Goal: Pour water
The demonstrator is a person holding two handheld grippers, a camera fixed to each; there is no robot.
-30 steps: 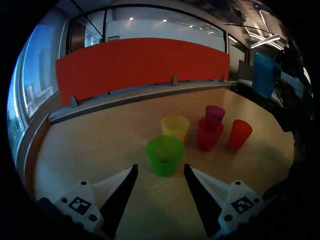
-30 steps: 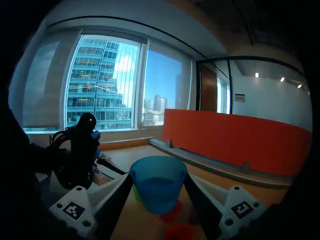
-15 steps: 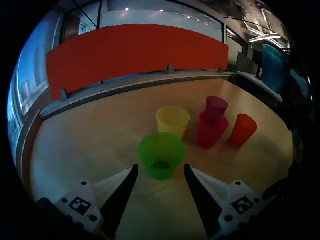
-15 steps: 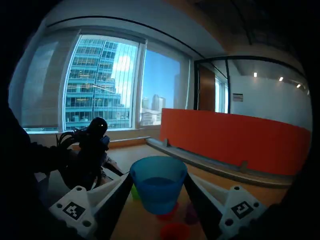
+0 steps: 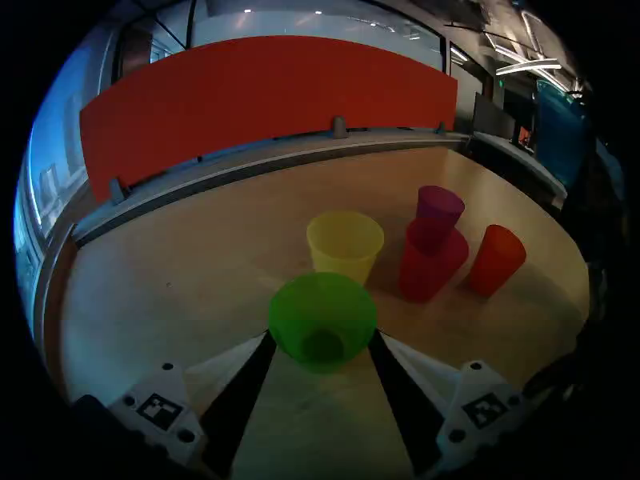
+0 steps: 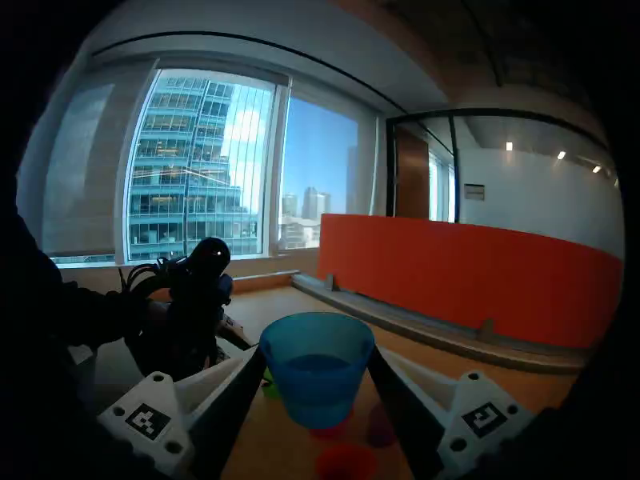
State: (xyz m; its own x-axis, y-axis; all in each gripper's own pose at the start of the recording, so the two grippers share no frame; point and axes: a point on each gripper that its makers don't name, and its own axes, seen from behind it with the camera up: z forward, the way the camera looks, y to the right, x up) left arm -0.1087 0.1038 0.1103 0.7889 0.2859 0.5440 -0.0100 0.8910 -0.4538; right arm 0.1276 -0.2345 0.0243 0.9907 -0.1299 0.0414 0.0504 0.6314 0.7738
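Left gripper view: the left tool [image 5: 322, 340] is being held low over the table [image 5: 160, 280] with its fingers set wide apart. The green cup [image 5: 322, 316] is standing upright between the fingertips; whether the fingers are touching it cannot be told. Just beyond it the yellow cup [image 5: 345, 244] is standing. To the right is the red cup [image 5: 428, 268], with the purple cup [image 5: 439, 210] overlapping its far rim; whether the purple cup is resting inside the red one cannot be told. The orange cup [image 5: 496, 260] is standing farthest right. The far edge of the table is being closed off by an orange partition [image 5: 256, 104].

Right gripper view: the blue cup [image 6: 317, 400] is being gripped upright between both fingers of the right tool [image 6: 317, 356], raised above the table. Water [image 6: 317, 364] is being carried in it, well below the rim. The left tool is being seen at the near left, before a window [image 6: 200, 168].
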